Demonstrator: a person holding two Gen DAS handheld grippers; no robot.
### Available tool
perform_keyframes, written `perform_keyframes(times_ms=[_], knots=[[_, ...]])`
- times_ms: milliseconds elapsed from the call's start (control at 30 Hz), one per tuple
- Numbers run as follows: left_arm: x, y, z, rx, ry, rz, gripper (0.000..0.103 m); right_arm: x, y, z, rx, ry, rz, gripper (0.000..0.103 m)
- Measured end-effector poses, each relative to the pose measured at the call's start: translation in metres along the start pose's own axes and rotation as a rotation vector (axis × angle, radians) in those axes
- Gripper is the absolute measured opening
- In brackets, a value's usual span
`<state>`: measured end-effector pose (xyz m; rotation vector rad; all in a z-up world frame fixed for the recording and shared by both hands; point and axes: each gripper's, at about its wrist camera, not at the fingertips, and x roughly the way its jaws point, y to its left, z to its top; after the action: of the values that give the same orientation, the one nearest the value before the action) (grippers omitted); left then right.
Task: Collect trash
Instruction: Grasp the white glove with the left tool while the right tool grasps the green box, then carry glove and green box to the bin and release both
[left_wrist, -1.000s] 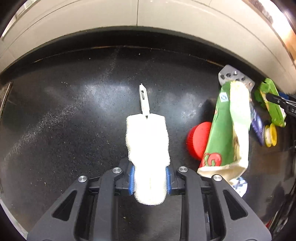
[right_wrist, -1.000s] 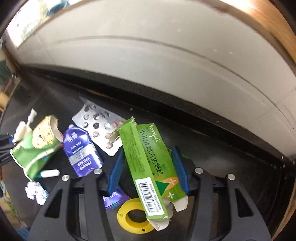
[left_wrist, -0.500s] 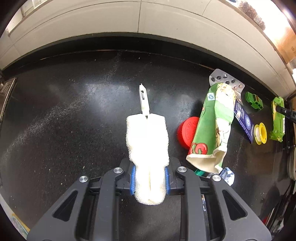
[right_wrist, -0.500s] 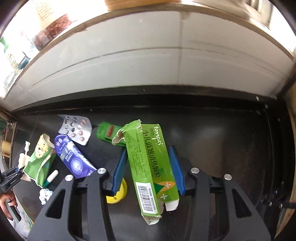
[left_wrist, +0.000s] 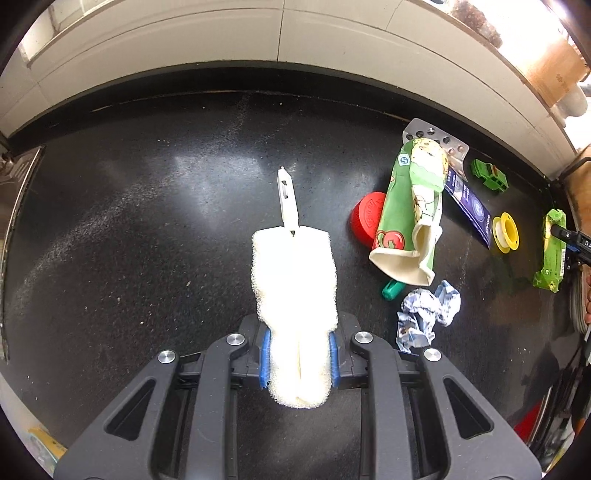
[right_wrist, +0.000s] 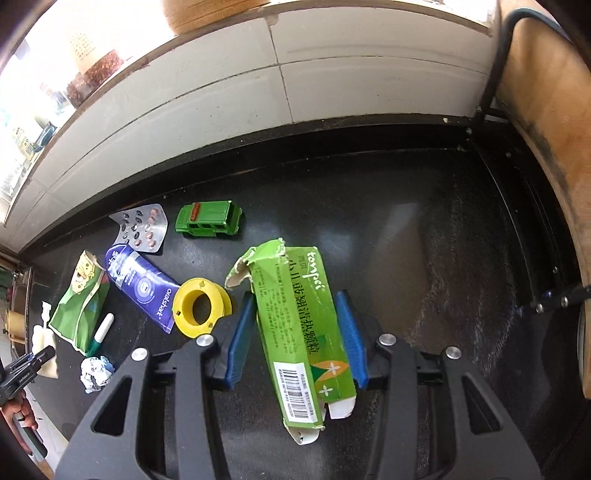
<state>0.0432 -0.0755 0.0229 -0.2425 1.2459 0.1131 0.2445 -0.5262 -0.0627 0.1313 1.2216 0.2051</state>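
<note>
Pinching sponge brush (left_wrist: 295, 295), green box (right_wrist: 306, 332).

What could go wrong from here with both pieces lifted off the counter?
The green carton sits skewed in the right hand-held gripper, held low with its torn top free; it could twist out. The left hand-held gripper pinches only the soft sponge brush, which may sag or slip. The green toy car among the litter could be binned by mistake.

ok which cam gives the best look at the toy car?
Right wrist. The green toy car sits near the frame's upper middle, side-on and unobstructed, beside the blister pack. In the left wrist view the same car is small and warped near the right rim.
</note>
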Motion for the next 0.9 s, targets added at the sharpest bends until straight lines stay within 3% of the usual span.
perform_keyframes(times_ms=[233, 567, 700, 800, 900], knots=[[-0.012, 0.008, -0.011, -0.012, -0.025, 0.013, 0.022, -0.017, 0.021, 0.004, -0.056, -0.034, -0.011, 0.044], [-0.033, 0.043, -0.030, -0.115, -0.054, 0.052, 0.022, -0.032, 0.115, 0.022, -0.213, -0.070, 0.037, 0.044], [-0.051, 0.076, -0.053, -0.197, -0.073, 0.084, 0.022, -0.033, 0.207, 0.025, -0.359, -0.073, 0.119, 0.044], [-0.068, 0.117, -0.093, -0.312, -0.084, 0.125, 0.022, -0.032, 0.285, 0.016, -0.483, -0.058, 0.191, 0.044], [-0.084, 0.155, -0.140, -0.438, -0.091, 0.164, 0.022, -0.033, 0.387, -0.015, -0.660, -0.025, 0.282, 0.044]])
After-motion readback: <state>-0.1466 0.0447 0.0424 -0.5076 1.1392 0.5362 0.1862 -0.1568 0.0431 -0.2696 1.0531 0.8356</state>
